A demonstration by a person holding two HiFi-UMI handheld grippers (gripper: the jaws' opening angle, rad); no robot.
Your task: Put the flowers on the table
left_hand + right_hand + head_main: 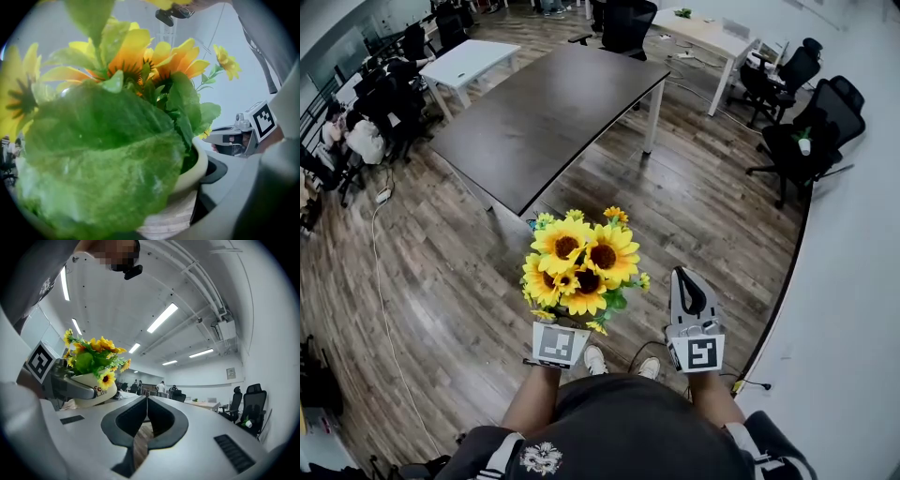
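A bunch of artificial sunflowers in a cream pot hangs over the wooden floor just in front of the person. My left gripper is shut on the pot, its fingertips hidden under the blooms. In the left gripper view green leaves fill most of the picture. From the right gripper view the pot shows with a left finger across it. My right gripper is shut with nothing in it, to the right of the flowers. The dark table stands ahead, apart from both grippers.
A white table stands at the far left and a light one at the far right. Black office chairs line the right wall. People sit at the left edge. A cable runs over the floor.
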